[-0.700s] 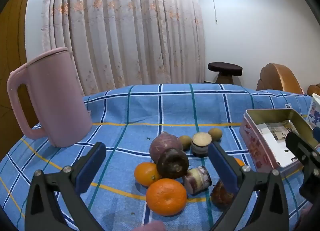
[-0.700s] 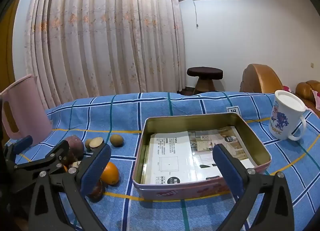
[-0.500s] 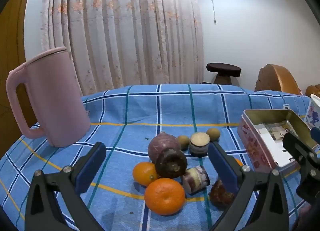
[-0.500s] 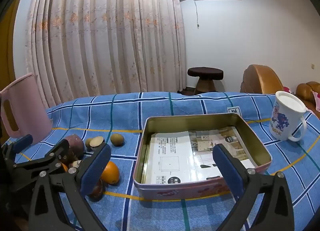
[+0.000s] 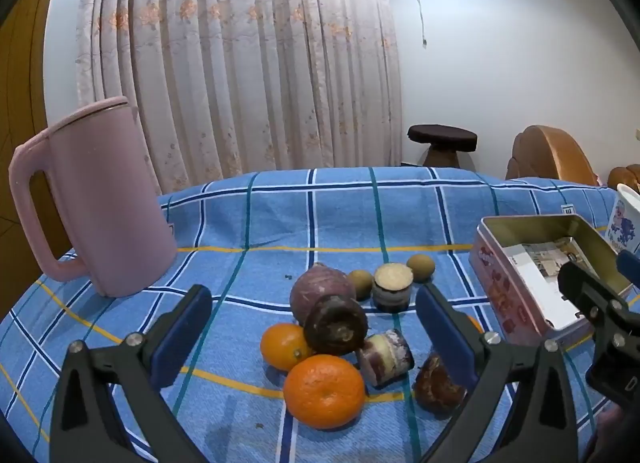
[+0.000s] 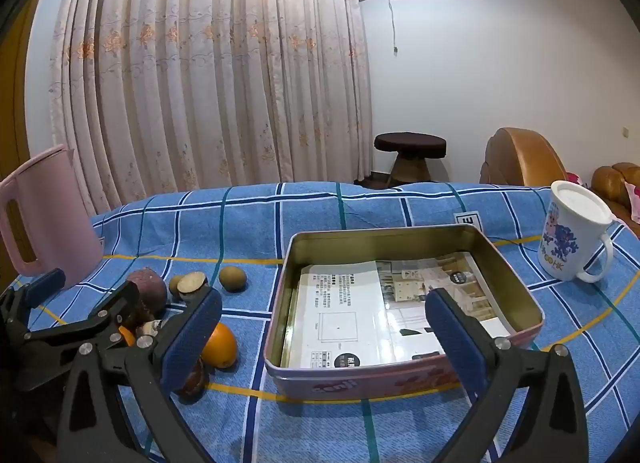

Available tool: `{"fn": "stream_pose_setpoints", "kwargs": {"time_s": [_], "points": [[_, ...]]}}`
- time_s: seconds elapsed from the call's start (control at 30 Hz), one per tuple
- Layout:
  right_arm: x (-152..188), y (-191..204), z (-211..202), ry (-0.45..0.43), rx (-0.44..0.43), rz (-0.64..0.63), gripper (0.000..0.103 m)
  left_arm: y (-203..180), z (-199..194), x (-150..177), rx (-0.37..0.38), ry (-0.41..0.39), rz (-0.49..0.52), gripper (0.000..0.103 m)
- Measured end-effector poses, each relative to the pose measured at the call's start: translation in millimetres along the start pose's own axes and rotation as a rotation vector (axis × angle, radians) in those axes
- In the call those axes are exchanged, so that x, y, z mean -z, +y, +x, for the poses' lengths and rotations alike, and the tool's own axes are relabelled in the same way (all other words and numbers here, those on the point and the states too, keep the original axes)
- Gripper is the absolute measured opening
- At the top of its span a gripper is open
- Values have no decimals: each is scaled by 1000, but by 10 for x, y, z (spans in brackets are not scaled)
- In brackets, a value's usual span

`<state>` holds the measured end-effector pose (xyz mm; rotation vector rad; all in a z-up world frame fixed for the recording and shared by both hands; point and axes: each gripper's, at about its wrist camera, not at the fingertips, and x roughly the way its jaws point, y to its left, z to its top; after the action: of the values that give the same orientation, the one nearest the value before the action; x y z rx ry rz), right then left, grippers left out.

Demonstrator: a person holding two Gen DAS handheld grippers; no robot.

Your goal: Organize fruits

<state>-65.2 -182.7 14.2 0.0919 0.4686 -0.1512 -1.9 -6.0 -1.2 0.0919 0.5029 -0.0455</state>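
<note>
A heap of produce lies on the blue checked cloth: a big orange [image 5: 324,391], a smaller orange [image 5: 282,345], a purple tuber [image 5: 320,295], a dark root [image 5: 336,325], cut root pieces [image 5: 392,291] and two small brown fruits [image 5: 421,267]. My left gripper [image 5: 312,327] hovers open just in front of the heap, holding nothing. A metal tin [image 6: 404,259] lined with printed paper sits to the right. My right gripper [image 6: 320,327] hangs open in front of the tin's near wall, empty. Its view shows an orange [image 6: 220,345] and brown fruit [image 6: 232,278] at left.
A tall pink jug [image 5: 96,199] stands at the back left of the table. A white printed mug [image 6: 570,237] stands right of the tin. Behind the table are a curtain, a dark stool [image 6: 410,145] and a brown armchair [image 6: 520,155].
The left wrist view has shifted a little, the fruits and tin sliding slightly left in the frame. The right gripper has stayed where it was. Both grippers remain wide open.
</note>
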Motion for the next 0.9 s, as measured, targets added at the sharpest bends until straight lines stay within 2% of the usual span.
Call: {"fn": "stream_pose_setpoints", "kwargs": {"time_s": [0.9], "points": [[-10, -20, 8, 2, -2, 4, 102, 6, -20, 3, 7, 1, -2, 103]]}}
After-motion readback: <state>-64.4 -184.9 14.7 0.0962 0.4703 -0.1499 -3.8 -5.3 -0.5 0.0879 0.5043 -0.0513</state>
